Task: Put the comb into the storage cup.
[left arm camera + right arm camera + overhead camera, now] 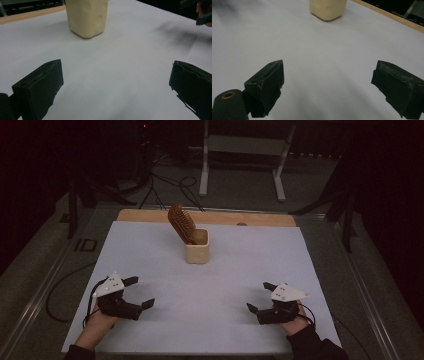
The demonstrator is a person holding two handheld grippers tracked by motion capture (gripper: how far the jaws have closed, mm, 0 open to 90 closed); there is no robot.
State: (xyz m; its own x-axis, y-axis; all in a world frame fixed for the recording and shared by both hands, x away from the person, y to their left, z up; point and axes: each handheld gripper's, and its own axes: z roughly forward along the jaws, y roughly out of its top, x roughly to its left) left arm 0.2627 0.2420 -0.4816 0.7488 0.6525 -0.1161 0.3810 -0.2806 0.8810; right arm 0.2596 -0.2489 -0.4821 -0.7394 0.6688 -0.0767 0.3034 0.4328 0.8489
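Two grippers, left (136, 292) and right (260, 296), fingers apart, empty. Brush (181, 223) leaning in cup (197, 247) at 12 o'clock on tabletop (150, 255). Likely: approach slowly, steady cup, grip brush low.

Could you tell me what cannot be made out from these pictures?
- Hairbrush handle: hidden inside the cream holder in the high view.
- Holder's top: cut off by the upper edge in the left gripper view and right gripper view.
- Room beyond the table: too dark.
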